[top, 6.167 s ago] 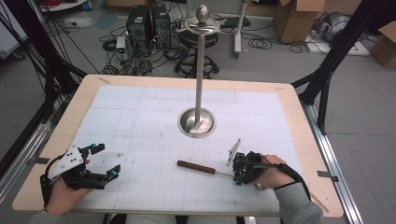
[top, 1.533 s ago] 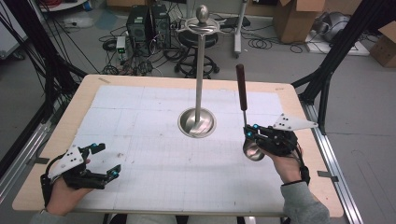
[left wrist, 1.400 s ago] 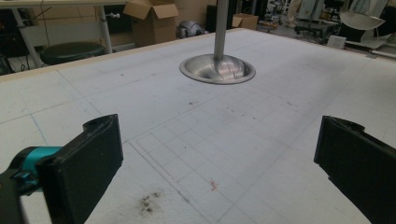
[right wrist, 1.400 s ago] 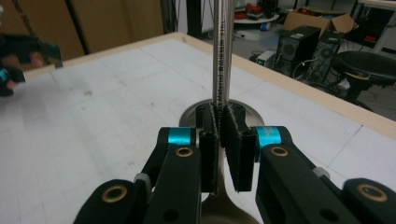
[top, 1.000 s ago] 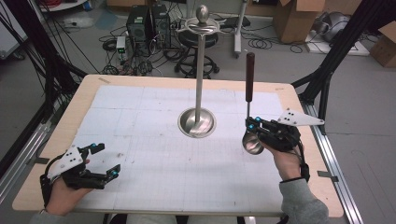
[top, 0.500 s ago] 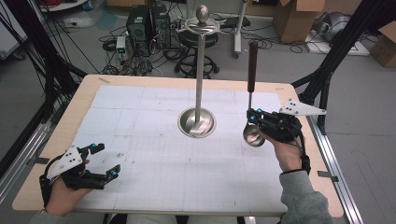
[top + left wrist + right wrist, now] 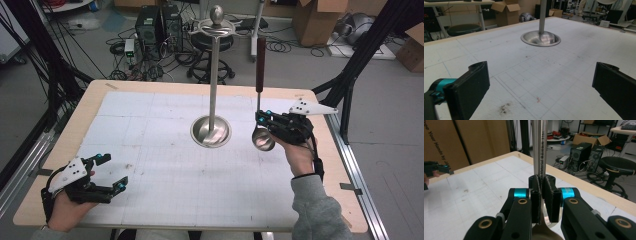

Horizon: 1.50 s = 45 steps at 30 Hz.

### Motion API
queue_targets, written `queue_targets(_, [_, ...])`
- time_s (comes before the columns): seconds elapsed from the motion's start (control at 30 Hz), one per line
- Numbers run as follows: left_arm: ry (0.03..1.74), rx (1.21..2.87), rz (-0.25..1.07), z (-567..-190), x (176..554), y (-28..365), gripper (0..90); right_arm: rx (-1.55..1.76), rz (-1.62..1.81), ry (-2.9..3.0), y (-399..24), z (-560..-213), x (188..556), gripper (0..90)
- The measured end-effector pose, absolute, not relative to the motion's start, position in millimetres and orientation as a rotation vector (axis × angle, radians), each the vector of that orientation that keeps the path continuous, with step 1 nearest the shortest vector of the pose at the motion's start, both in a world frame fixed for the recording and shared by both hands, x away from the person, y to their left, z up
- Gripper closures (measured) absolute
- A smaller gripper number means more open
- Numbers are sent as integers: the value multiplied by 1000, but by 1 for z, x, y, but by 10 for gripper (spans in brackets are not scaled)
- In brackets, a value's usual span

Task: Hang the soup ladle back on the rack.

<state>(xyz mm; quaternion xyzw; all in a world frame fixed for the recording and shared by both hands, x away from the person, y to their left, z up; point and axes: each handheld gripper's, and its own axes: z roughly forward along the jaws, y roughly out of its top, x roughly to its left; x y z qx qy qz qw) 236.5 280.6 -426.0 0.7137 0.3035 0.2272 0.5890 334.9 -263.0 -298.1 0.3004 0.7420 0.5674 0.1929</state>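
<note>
A metal ladle [image 7: 258, 97] with a dark wooden handle stands upright above the table, bowl [image 7: 262, 139] down. My right gripper [image 7: 261, 120] is shut on its thin shaft just above the bowl. In the right gripper view the pads [image 7: 549, 192] pinch the ladle's shaft [image 7: 541, 150]. Just left of the ladle rises a tall steel stand [image 7: 215, 75] with a round base [image 7: 210, 131] and hook arms at its top. My left gripper [image 7: 112, 171] rests open at the table's near left corner, nothing between its jaws [image 7: 541, 87], facing the stand's base [image 7: 540, 38].
The table [image 7: 165, 115] carries a white gridded mat. Beyond its far edge stand computer towers [image 7: 160, 22], a stool [image 7: 215, 42], cables and cardboard boxes [image 7: 320, 20]. Black frame struts [image 7: 350, 80] flank the table on both sides.
The ladle, once flat on the table, is held upright. Over the last second my right hand carried it a little left toward the stand and slightly higher. The left hand stayed put.
</note>
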Motion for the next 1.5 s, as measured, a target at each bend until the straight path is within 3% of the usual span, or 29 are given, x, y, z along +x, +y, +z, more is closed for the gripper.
queue_targets(1.5, [711,1662,532,-425,233,281,17,840,1564,2113,-236,-290,367,849])
